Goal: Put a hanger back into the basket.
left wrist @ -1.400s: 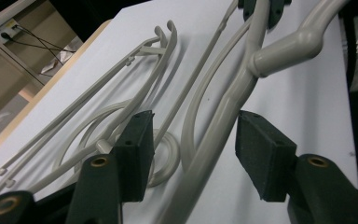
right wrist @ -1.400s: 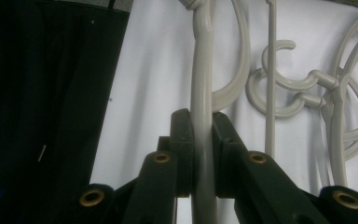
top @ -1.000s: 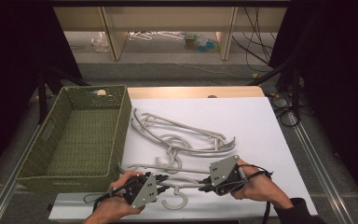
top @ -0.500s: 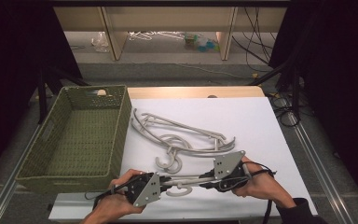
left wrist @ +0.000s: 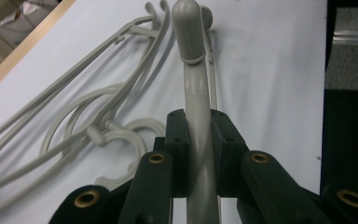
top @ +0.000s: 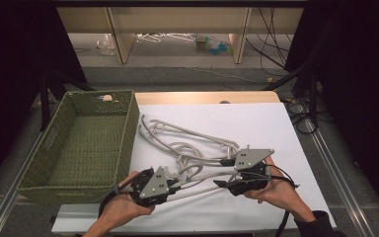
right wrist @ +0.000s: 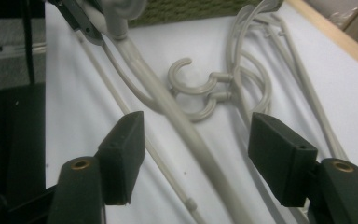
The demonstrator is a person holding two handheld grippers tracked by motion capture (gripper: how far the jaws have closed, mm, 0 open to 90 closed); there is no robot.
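On the white table top (top: 276, 128), a tangle of grey plastic hangers (top: 187, 138) lies just right of the green woven basket (top: 79, 143), their hooks interlocked near the middle. The left gripper (top: 175, 186) has its jaws pinched on the thick bar of one hanger (left wrist: 198, 121), which runs between the pads and away toward its rounded end. The right gripper (top: 222, 173) has its jaws spread wide, one on each side of the same hanger's bar (right wrist: 186, 130) without touching it. Two hooks (right wrist: 196, 91) and several thin bars of the other hangers crowd just beyond those open jaws. Behind the table, shelving (top: 177, 19) stands with clutter on the floor.
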